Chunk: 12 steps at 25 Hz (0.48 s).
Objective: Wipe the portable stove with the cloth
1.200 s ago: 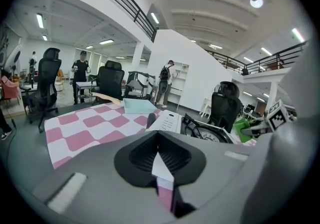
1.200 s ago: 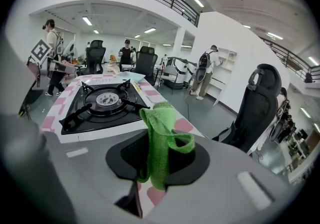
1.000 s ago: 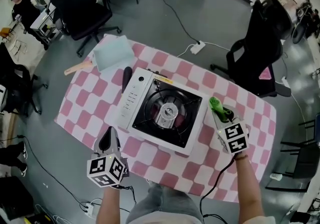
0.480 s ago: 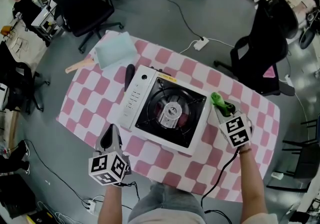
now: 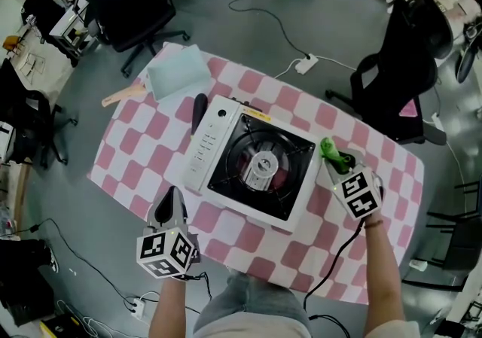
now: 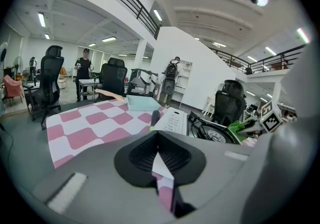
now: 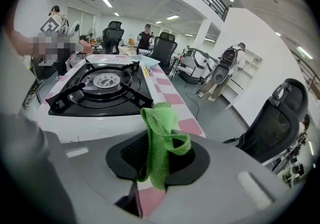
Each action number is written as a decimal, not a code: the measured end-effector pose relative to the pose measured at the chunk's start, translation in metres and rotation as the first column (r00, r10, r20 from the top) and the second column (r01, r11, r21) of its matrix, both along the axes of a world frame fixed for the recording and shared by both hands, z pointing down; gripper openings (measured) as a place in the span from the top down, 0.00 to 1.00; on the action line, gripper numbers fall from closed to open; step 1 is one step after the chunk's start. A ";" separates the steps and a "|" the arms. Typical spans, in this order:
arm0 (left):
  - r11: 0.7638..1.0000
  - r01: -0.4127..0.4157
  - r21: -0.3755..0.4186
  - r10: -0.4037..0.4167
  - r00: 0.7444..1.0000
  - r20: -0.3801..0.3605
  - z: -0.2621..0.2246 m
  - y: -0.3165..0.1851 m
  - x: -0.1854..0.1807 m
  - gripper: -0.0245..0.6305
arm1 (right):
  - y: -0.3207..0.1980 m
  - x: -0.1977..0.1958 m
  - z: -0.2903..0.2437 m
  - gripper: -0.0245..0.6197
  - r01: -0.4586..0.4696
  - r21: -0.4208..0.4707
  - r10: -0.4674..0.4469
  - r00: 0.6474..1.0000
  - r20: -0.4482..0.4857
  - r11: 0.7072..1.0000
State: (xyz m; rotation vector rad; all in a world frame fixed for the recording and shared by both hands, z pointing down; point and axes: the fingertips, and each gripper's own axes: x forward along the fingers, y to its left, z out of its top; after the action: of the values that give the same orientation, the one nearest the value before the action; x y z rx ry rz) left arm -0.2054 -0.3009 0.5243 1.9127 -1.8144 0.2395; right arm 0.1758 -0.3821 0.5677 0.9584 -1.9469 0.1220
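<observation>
The portable stove (image 5: 252, 167), white with a black burner top, sits mid-table on the pink checked cloth (image 5: 128, 152). My right gripper (image 5: 337, 163) hovers just off the stove's right edge, shut on a green cloth (image 5: 329, 150). In the right gripper view the green cloth (image 7: 159, 138) sticks up folded between the jaws of the right gripper (image 7: 159, 154), with the stove (image 7: 95, 93) just ahead to the left. My left gripper (image 5: 169, 199) is at the table's near edge, left of the stove, shut with nothing in it. The left gripper view shows the left gripper (image 6: 159, 140) and the stove (image 6: 200, 127) ahead to the right.
A pale teal tray (image 5: 178, 73) and a wooden handle (image 5: 120, 97) lie at the table's far left corner. A black stick-like object (image 5: 199, 109) rests against the stove's left side. Office chairs (image 5: 399, 80) stand around, and a power strip (image 5: 306, 65) lies on the floor.
The right gripper with the green cloth has edged slightly closer to the stove's right edge. The left gripper has stayed where it was.
</observation>
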 end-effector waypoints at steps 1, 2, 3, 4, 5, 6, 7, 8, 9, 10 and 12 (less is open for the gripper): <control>1.000 0.001 0.000 -0.001 1.000 -0.002 0.000 0.001 0.000 0.96 | 0.001 -0.001 0.000 0.84 0.004 -0.002 -0.004 1.000 -0.004 1.000; 1.000 0.002 -0.001 -0.002 1.000 -0.003 0.000 0.002 -0.001 0.96 | 0.001 -0.001 0.000 0.84 0.008 -0.004 -0.008 1.000 -0.007 1.000; 1.000 0.003 -0.002 -0.003 1.000 -0.003 0.000 0.003 -0.001 0.96 | 0.002 -0.002 0.000 0.84 0.013 -0.007 -0.013 1.000 -0.010 1.000; 1.000 0.003 -0.003 -0.003 1.000 -0.003 0.000 0.004 -0.001 0.96 | 0.003 -0.003 -0.001 0.84 0.018 -0.010 -0.019 1.000 -0.013 1.000; 1.000 0.004 -0.003 -0.004 1.000 -0.003 -0.001 0.005 -0.001 0.96 | 0.004 -0.004 -0.001 0.84 0.025 -0.013 -0.025 1.000 -0.016 1.000; 1.000 0.004 -0.004 -0.004 1.000 -0.004 -0.001 0.006 0.000 0.96 | 0.005 -0.006 -0.002 0.84 0.031 -0.017 -0.031 0.999 -0.019 0.999; 1.000 0.005 -0.004 -0.005 1.000 -0.004 -0.001 0.006 0.000 0.96 | 0.007 -0.007 -0.002 0.84 0.037 -0.020 -0.038 0.999 -0.021 0.999; 1.000 0.005 -0.004 -0.006 1.000 -0.005 -0.002 0.007 0.000 0.96 | 0.009 -0.008 -0.002 0.84 0.043 -0.025 -0.044 0.999 -0.023 0.999; 1.000 0.006 -0.003 -0.006 1.000 -0.006 -0.002 0.008 0.000 0.96 | 0.011 -0.009 -0.002 0.84 0.048 -0.029 -0.049 0.999 -0.024 0.998; 1.000 0.006 -0.002 -0.006 1.000 -0.007 -0.002 0.009 0.000 0.96 | 0.013 -0.009 -0.001 0.84 0.051 -0.034 -0.052 0.998 -0.024 0.998; 1.000 0.007 0.000 -0.007 1.000 -0.009 -0.004 0.011 0.001 0.96 | 0.017 -0.011 -0.001 0.84 0.056 -0.040 -0.057 0.998 -0.023 0.998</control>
State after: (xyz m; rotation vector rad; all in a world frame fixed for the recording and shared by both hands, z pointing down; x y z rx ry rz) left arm -0.2048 -0.2901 0.5204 1.9042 -1.8149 0.2278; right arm 0.1653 -0.3656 0.5671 0.8743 -1.9408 0.1151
